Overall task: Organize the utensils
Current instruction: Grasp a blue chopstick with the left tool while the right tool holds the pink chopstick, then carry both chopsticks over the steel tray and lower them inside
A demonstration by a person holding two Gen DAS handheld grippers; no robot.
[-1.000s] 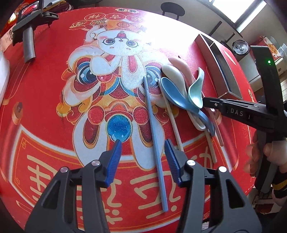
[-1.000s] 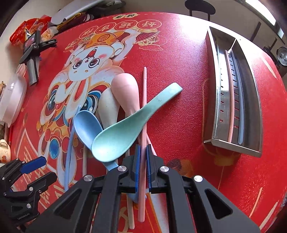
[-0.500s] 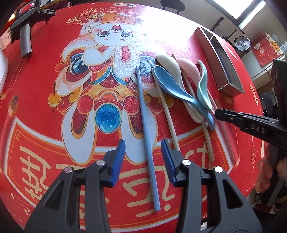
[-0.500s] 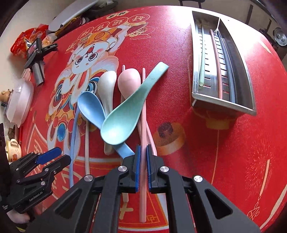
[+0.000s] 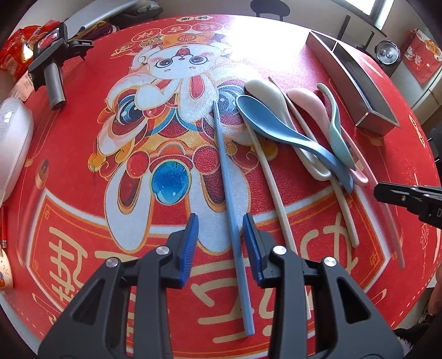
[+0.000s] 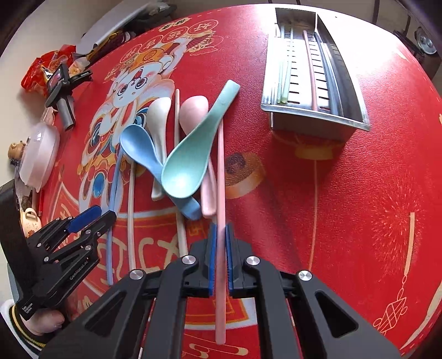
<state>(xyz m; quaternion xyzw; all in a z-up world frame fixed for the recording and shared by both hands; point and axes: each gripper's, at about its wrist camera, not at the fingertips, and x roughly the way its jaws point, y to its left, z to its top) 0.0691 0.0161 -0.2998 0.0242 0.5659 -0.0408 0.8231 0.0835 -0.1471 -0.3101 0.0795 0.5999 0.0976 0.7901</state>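
Note:
My right gripper (image 6: 220,232) is shut on a pink chopstick (image 6: 220,171), whose far end lies under the green spoon (image 6: 193,154). Beside it lie a blue spoon (image 6: 143,149), a cream spoon (image 6: 158,118), a pink spoon (image 6: 193,110) and cream chopsticks (image 6: 131,215). My left gripper (image 5: 221,226) is open, its fingers on either side of a blue chopstick (image 5: 228,187) that lies on the red mat. The steel utensil tray (image 6: 356,91) at the far right holds several chopsticks. The tray (image 5: 359,91) also shows in the left wrist view.
A camera handle (image 5: 52,69) lies at the mat's far left, next to a white lidded dish (image 5: 13,138) and snack bags (image 5: 16,44). Small teapots (image 6: 30,218) stand at the left edge. A dark stool (image 5: 266,7) stands beyond the table.
My right gripper has pulled back with the pink chopstick, away from the tray. My left gripper has come down over the blue chopstick and narrowed around it.

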